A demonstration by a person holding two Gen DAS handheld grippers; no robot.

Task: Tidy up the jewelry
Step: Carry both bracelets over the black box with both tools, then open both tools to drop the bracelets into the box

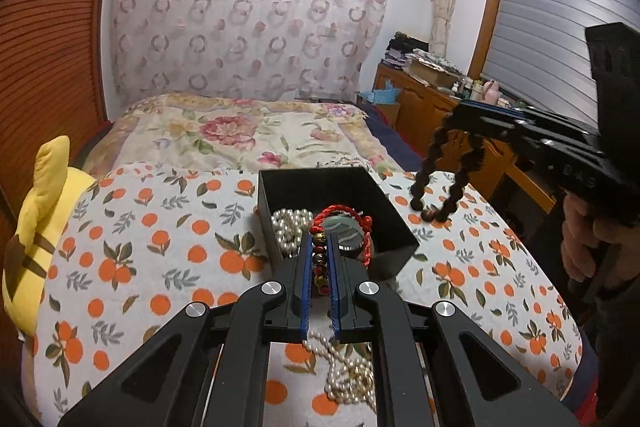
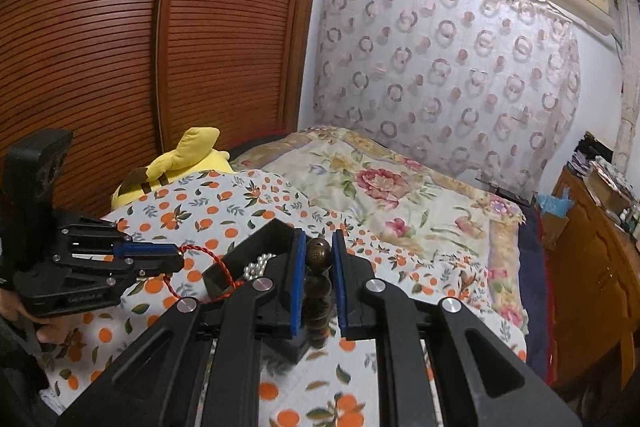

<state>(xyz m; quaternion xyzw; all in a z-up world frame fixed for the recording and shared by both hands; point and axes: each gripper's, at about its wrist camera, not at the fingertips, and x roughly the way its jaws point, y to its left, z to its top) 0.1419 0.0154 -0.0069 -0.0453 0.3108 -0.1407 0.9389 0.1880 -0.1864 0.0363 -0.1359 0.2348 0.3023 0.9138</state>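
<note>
An open black box point(image 1: 384, 215) sits on the orange-print blanket point(image 1: 160, 227) and holds a white pearl strand point(image 1: 286, 227). My left gripper point(image 1: 320, 247) is shut on a red cord bracelet with brown beads point(image 1: 340, 215) over the box's near edge. My right gripper point(image 2: 318, 251) is shut on a dark wooden bead bracelet point(image 2: 318, 255), held above the blanket right of the box; in the left wrist view the bracelet point(image 1: 444, 183) hangs from the right gripper point(image 1: 452, 115). The left gripper point(image 2: 176, 259), red cord point(image 2: 216, 263) and box point(image 2: 216, 275) show in the right wrist view.
A second pearl strand with gold pieces point(image 1: 348, 375) lies on the blanket under my left gripper. A yellow plush toy point(image 1: 36, 227) sits at the left. A floral bedspread point(image 1: 240, 131) lies beyond, a wooden dresser point(image 1: 428, 103) at the right, a slatted wardrobe point(image 2: 120, 47) on the left.
</note>
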